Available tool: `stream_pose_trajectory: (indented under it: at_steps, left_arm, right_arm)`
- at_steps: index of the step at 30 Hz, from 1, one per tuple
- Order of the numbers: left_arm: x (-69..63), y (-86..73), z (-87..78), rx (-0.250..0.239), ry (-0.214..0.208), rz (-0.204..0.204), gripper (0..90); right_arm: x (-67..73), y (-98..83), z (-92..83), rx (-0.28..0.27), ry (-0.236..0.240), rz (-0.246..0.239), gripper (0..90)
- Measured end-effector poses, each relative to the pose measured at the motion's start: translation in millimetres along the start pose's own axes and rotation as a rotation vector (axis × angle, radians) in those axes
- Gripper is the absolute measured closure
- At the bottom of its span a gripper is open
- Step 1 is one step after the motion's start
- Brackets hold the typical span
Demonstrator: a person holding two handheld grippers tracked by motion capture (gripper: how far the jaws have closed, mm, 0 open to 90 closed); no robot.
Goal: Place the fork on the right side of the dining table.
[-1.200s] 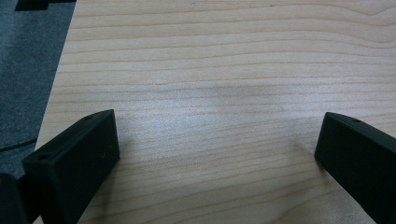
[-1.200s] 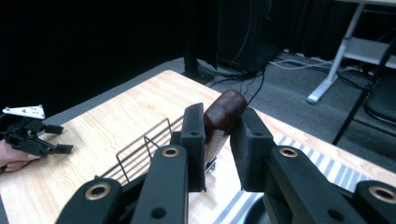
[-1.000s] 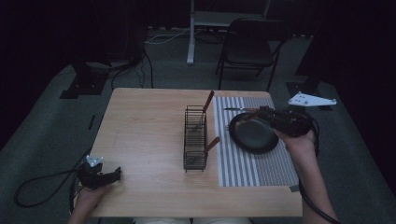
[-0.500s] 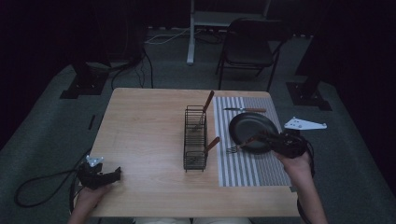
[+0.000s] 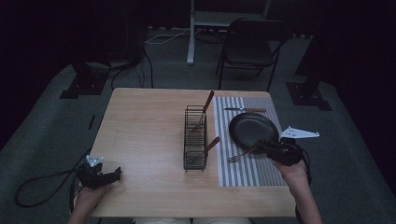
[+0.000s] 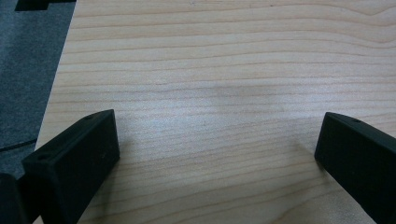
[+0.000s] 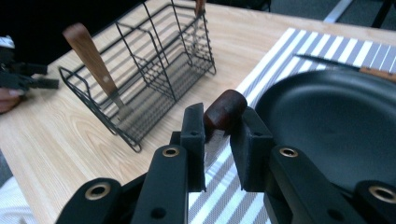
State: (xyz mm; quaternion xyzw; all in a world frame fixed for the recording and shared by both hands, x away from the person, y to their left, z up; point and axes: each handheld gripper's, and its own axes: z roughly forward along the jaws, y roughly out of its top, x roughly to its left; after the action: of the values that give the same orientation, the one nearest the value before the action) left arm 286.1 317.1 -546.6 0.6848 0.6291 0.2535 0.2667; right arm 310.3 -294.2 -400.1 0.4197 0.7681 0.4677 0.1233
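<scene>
- High view: the left gripper (image 5: 113, 174) sat at the near left corner of the wooden table (image 5: 144, 140), held by a hand (image 5: 88, 196). It had nothing in it. In the left gripper view its two black jaws stood wide apart over bare wood, so it looked like it was just waiting.
- In the middle stood a black wire rack (image 5: 195, 138). Two wooden-handled tools leaned in it, one at the far end (image 5: 206, 104) and one at the near end (image 5: 210, 145). They were tilted because the rack let them lean on its wires.
- Right of the rack lay a striped mat (image 5: 247, 172), maybe there to keep the table clean. A black plate (image 5: 252, 129) sat on it, and a knife (image 5: 244, 110) lay just behind the plate.
- The fork (image 5: 239, 156) was just in front of the plate, over the mat, with its prongs toward the rack.
- The right gripper (image 5: 267, 146) pinched the fork by its brown handle. In the right gripper view the jaws were squeezed on the round handle end (image 7: 223, 114). I think holding the end kept the prongs free to be put down.
</scene>
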Motion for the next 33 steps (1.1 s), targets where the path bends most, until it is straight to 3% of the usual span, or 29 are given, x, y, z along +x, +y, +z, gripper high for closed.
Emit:
stream_pose_trajectory:
  at_steps: [18,33]
  left_arm:
    - [0.0,0.0,0.0,0.0,0.0,0.0,0.0]
    - [0.0,0.0,0.0,0.0,0.0,0.0,0.0]
  right_arm:
    - [-17.0,-19.4,2.7,0.024,0.024,0.048,75.7]
    - [-34.0,-32.7,-6.1,0.026,0.003,0.1,72.6]
